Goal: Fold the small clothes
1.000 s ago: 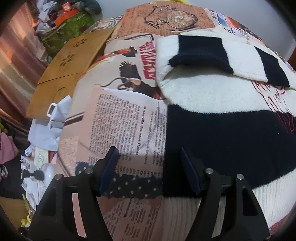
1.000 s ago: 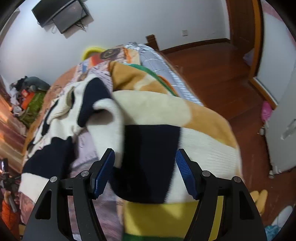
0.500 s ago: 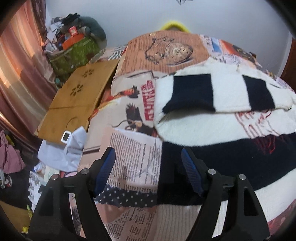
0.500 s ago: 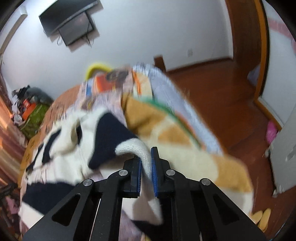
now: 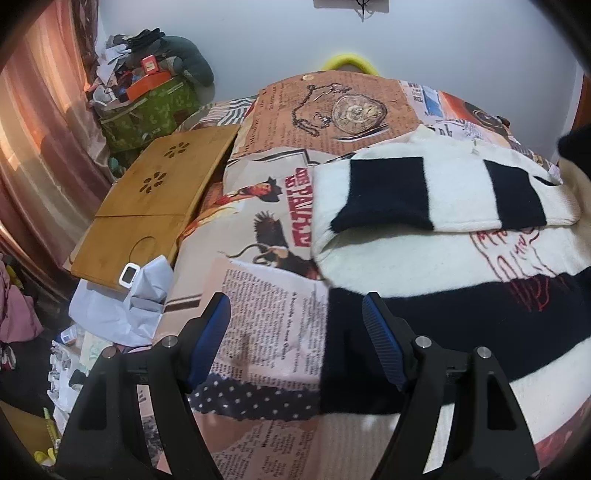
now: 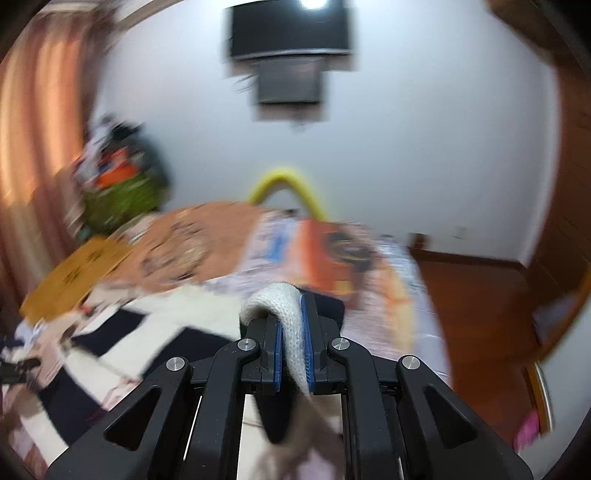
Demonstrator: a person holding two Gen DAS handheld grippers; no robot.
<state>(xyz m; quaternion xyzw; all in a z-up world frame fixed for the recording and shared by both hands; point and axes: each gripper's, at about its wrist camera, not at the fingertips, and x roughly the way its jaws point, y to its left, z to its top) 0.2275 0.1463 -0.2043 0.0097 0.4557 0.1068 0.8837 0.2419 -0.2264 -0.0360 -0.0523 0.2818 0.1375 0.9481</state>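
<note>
Red block lettering is printed sideways on the bedspread (image 5: 258,258), just left of the striped sweater (image 5: 443,258); it cannot be read with certainty. The newspaper-style columns below it are too small to read.

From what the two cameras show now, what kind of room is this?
Most likely a bedroom at home. A bed with a newspaper-print cover fills the view, a black-and-white striped sweater lies on it, and a screen hangs on the wall above cluttered belongings.
</note>
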